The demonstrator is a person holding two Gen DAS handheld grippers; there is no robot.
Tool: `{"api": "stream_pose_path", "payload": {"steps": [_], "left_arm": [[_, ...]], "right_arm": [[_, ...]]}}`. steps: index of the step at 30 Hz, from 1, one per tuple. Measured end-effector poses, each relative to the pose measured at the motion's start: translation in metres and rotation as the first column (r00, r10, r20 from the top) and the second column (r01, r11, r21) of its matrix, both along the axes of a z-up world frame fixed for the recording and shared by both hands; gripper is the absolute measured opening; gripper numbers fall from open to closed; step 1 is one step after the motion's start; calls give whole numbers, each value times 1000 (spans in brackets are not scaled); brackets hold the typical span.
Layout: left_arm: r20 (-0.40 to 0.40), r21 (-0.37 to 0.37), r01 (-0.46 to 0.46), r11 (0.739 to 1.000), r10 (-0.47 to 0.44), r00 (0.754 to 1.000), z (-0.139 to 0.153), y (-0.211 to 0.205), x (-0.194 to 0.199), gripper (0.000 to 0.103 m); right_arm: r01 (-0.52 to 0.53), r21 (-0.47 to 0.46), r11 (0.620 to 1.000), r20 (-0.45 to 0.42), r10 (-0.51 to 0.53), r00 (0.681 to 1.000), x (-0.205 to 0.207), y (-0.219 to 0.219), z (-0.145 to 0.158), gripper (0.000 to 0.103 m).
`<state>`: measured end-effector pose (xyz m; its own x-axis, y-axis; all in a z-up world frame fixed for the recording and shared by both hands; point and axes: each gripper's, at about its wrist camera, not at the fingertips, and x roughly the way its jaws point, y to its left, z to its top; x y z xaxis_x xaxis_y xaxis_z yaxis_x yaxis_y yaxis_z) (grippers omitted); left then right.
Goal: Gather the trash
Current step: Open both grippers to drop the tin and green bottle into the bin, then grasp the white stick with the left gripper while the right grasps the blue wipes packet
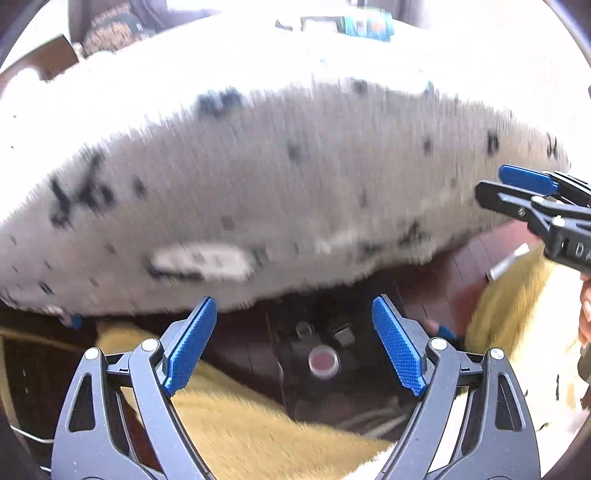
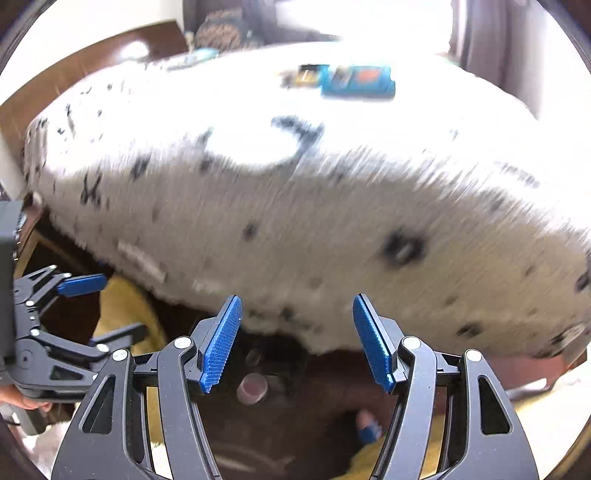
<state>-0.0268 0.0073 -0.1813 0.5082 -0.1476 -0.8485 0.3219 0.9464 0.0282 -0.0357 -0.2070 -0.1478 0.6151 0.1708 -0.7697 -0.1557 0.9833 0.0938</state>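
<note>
Both views are blurred by motion. A white table [image 1: 258, 166] speckled with black fills both views; it also shows in the right wrist view [image 2: 332, 206]. A blue packet [image 1: 365, 22] lies at its far edge, also seen in the right wrist view [image 2: 358, 83]. A small white scrap [image 1: 199, 262] lies near the table's front edge, seen also in the right wrist view [image 2: 142, 260]. My left gripper [image 1: 295, 343] is open and empty below the table's edge. My right gripper [image 2: 297, 341] is open and empty. Each gripper appears at the other view's side.
Under the table is dark floor with a yellow shaggy rug [image 1: 258, 435] and a black base with a round pinkish cap [image 1: 323, 362], also in the right wrist view [image 2: 253, 387]. A chair with a patterned cushion [image 1: 114, 29] stands at the far side.
</note>
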Motion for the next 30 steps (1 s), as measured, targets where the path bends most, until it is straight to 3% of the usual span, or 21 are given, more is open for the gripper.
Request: {"api": "stream_pose_path", "payload": {"steps": [2, 4, 7, 15, 21, 30], "left_arm": [[48, -5, -5, 1000, 6, 999, 15, -1, 6, 82], [91, -14, -16, 1000, 17, 996, 30, 1, 15, 82], [139, -33, -29, 999, 33, 990, 47, 4, 32, 82], [195, -71, -60, 996, 73, 978, 71, 4, 91, 83], [230, -88, -92, 992, 110, 967, 87, 6, 135, 85], [243, -89, -115, 989, 134, 961, 89, 12, 179, 85]], "right_arm": [[29, -9, 1000, 59, -29, 998, 4, -11, 16, 64], [57, -9, 998, 113, -56, 992, 11, -21, 32, 78], [88, -4, 996, 178, -86, 980, 25, -33, 48, 81], [153, 58, 987, 243, -162, 956, 96, -45, 69, 100], [162, 74, 984, 235, -175, 956, 149, -32, 70, 100], [133, 39, 990, 154, -138, 978, 215, 5, 45, 100]]}}
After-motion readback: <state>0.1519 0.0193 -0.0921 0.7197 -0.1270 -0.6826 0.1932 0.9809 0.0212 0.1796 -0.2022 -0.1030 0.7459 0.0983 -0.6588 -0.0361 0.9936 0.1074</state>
